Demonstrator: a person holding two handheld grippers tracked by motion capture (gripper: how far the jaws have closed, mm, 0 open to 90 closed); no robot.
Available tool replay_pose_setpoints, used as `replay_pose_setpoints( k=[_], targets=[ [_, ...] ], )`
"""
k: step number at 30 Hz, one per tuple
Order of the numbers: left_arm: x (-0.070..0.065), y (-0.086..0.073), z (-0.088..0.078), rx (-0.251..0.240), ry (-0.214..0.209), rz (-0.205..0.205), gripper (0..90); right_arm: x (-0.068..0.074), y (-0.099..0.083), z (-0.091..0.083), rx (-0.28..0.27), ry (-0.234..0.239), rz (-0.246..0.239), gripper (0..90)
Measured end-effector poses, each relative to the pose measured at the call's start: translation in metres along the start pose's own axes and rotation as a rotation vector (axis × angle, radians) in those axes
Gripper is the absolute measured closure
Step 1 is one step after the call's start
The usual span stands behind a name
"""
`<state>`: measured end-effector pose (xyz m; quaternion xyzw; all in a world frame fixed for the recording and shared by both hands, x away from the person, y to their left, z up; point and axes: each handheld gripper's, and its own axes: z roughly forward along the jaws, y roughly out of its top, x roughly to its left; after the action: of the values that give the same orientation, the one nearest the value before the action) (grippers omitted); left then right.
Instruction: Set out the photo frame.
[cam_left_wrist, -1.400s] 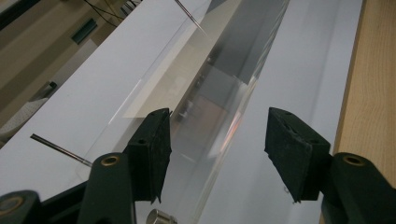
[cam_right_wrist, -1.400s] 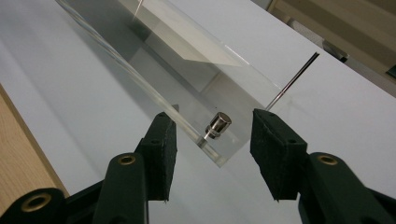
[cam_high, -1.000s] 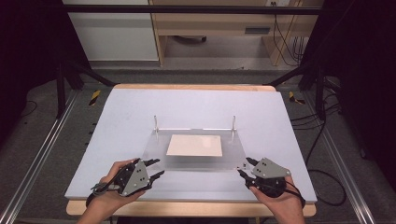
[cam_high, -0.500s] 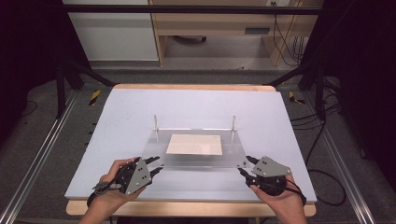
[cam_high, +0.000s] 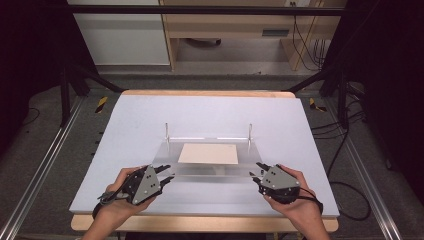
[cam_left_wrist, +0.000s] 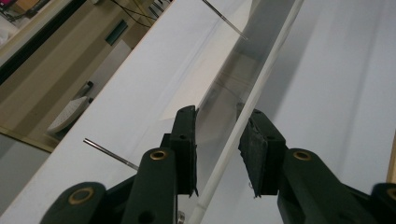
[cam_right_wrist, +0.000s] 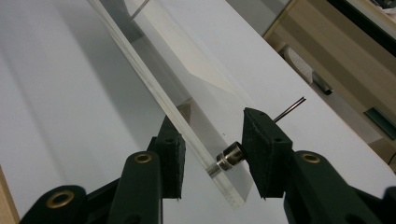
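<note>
Lying crosswise, clear panel (cam_high: 210, 170) sits between both grippers' partly open, just-narrowing jaws, ungripped.

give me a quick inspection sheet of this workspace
surface: white table top, bare apart from the job's things
job's things: clear acrylic plate with a pale sheet on it, two thin metal pins standing behind
clutter: nothing seen
grippers: left gripper and right gripper each straddle a near corner edge of the plate; jaws have just been closing, pads not clearly pressing yet
cables: black cable trails from each gripper; more cables on the floor at right
surroundings: wooden bench behind, metal rails beside the table
</note>
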<state>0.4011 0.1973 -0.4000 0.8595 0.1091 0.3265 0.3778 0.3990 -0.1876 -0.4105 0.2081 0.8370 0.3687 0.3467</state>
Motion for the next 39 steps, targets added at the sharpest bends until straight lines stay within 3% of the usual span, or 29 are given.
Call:
replay_pose_setpoints(
  k=[3,9,18,24,32,34,39],
  targets=[
    [0.001,0.002,-0.001,0.006,0.001,-0.002,66.7,0.0,0.002,-0.001,0.003,-0.007,-0.004,61.7],
    [0.011,0.007,-0.005,0.01,-0.005,-0.032,67.3,-0.01,0.013,-0.003,0.001,0.026,0.046,61.9],
    [0.035,0.021,-0.006,0.01,-0.037,-0.055,68.3,-0.032,0.026,-0.002,-0.001,0.08,0.128,61.0],
    [0.051,0.029,-0.004,0.012,-0.053,-0.067,68.1,-0.043,0.034,-0.001,-0.001,0.092,0.151,60.0],
    [0.063,0.036,-0.003,0.031,-0.068,-0.064,68.1,-0.048,0.035,0.001,-0.041,0.072,0.182,56.2],
    [0.067,0.038,-0.003,0.032,-0.067,-0.064,68.0,-0.048,0.034,0.002,-0.06,0.055,0.204,49.6],
    [0.074,0.042,-0.001,0.031,-0.076,-0.069,67.8,-0.047,0.036,0.001,-0.075,0.013,0.193,47.8]
  ],
)
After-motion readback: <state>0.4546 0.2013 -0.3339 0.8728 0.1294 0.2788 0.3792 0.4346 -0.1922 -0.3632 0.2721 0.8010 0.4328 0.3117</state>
